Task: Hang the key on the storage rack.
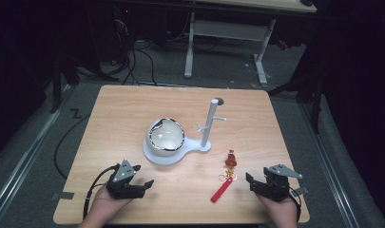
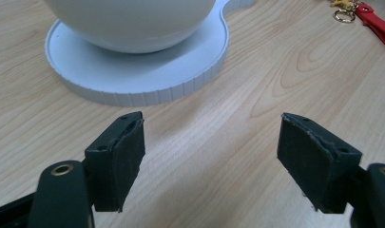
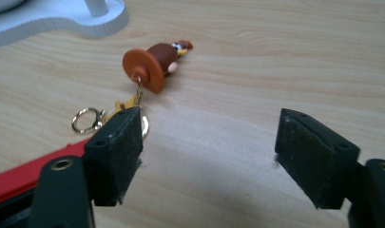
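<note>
A keychain lies on the wooden table: a brown figurine charm, gold rings and a red strap. A white sphere rests on a white stand base that carries an upright post with pegs. My left gripper stands open near the table's front left, below the base. At the front right my right gripper is open just right of the keychain, nothing between its pads.
The post's foot stands beyond the figurine. Behind the table are a white desk frame and cables on the dark floor. Bare wood lies between the two grippers.
</note>
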A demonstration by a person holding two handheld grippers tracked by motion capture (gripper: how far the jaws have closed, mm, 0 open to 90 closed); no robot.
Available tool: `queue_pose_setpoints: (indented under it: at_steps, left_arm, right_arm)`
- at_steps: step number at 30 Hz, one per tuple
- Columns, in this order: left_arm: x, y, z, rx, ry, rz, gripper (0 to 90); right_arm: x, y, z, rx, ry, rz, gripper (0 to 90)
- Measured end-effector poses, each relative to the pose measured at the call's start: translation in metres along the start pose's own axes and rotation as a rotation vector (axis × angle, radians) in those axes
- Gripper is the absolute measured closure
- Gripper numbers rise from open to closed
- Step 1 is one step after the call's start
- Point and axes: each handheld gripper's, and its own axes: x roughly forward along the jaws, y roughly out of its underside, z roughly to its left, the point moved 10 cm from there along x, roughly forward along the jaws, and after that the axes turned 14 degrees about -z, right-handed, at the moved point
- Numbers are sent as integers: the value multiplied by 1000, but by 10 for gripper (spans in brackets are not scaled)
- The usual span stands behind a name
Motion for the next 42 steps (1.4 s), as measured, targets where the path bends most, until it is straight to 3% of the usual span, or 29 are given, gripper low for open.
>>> queue_pose_setpoints:
  at_steps: [3, 8, 10, 12, 17, 24, 31, 36, 42]
  left_arm:
    - [8, -3, -1, -4, 9, -3, 251]
    - [16, -8, -4, 8, 19, -4, 252]
    - [17, -9, -5, 8, 21, -6, 252]
    - [18, -10, -5, 6, 21, -11, 253]
    - [16, -11, -4, 5, 16, -9, 254]
    - [3, -9, 2, 2, -12, -15, 254]
    - [-14, -2, 10, -13, -42, -15, 256]
    - [-28, 3, 15, -25, -73, -17, 256]
    - [-44, 9, 21, -36, -112, -16, 257]
  right_arm:
    - [-5, 8, 5, -14, -12, 23, 319]
    - [-10, 15, 13, -63, -20, 45, 334]
    - [-11, 15, 14, -61, -19, 45, 342]
    - [-12, 18, 18, -54, -32, 51, 363]
    - [-10, 24, 34, -90, -76, 80, 375]
    - [0, 27, 56, -180, -129, 110, 392]
    - [8, 29, 90, -269, -247, 134, 580]
    - [19, 29, 110, -334, -296, 151, 623]
    - [35, 24, 123, -310, -336, 151, 675]
